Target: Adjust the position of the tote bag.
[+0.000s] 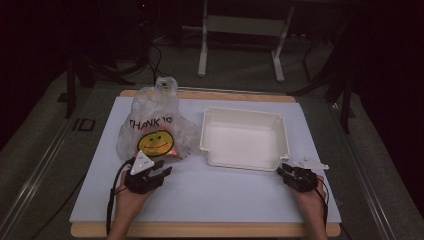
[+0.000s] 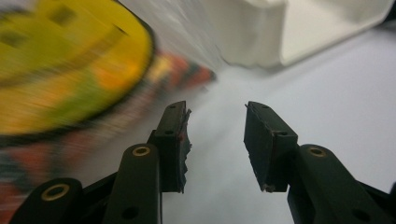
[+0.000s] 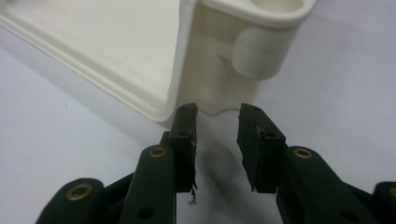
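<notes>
The left gripper (image 2: 217, 140) has its jaws apart with only bare table between them; nothing is gripped. Just beyond its left jaw the bag (image 2: 70, 70) passes as a blur of yellow, orange and red, so its print cannot be read in the left gripper view and its lower edge is cut off. In the high view the left gripper (image 1: 162, 170) sits at the bag's (image 1: 152, 125) near right corner, just beside it; whether they touch cannot be told.

The right gripper (image 3: 217, 140) is also released, jaws apart and empty, aimed at the near corner of the tray (image 3: 116, 51), close to its wall but apart from it. In the high view the right gripper (image 1: 285, 171) is at the tray's (image 1: 280, 145) near right corner.

The bag stands upright on the left half of the table (image 1: 210, 195), knotted top away from the person, smiley face toward them. Something orange shows through its thin plastic at the bottom; what it is cannot be made out. The tray lies to its right, long side across the table, open upward, and looks empty.
</notes>
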`<state>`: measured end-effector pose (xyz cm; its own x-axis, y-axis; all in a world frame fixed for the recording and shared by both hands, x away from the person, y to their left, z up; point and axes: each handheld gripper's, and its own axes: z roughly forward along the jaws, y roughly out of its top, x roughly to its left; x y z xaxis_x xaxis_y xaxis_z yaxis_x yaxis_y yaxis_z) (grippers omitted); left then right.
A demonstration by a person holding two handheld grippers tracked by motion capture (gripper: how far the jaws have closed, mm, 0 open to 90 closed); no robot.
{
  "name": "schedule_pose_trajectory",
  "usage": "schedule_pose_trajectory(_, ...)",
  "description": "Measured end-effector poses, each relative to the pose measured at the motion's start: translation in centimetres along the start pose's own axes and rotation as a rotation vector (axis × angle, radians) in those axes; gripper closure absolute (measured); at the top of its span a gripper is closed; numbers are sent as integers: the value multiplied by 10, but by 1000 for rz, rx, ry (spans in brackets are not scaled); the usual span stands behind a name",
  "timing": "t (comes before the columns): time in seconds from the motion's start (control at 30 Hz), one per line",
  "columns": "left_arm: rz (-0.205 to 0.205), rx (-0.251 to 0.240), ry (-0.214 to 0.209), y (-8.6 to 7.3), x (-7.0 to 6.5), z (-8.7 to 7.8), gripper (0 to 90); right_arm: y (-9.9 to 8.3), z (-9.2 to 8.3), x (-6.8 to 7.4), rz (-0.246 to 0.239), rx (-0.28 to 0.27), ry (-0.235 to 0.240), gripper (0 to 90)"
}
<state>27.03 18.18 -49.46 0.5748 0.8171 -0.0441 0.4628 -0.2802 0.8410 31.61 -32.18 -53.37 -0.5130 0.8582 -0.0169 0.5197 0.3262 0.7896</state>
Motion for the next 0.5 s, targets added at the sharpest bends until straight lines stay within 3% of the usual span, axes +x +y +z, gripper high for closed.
schedule_pose_trajectory(0.3,18,-7,97,32,28,-13,581,-6,-10,0,5,-8,8,694)
schedule_pose_trajectory(0.33,11,-10,117,40,37,-14,573,-7,-12,1,4,-10,13,708)
schedule_pose_trajectory(0.37,11,-10,117,40,37,-14,565,-7,-12,1,4,-10,13,708)
schedule_pose_trajectory(0.4,-14,-15,141,50,49,-15,551,-7,-13,3,-5,-14,18,709)
schedule_pose_trajectory(0.43,-14,-15,141,50,49,-15,541,-7,-13,3,-5,-14,18,709)
schedule_pose_trajectory(0.47,-35,-15,159,58,60,-13,531,-8,-13,5,-9,-11,22,707)
schedule_pose_trajectory(0.5,-35,-15,159,58,60,-13,522,-7,-13,5,-9,-10,24,706)
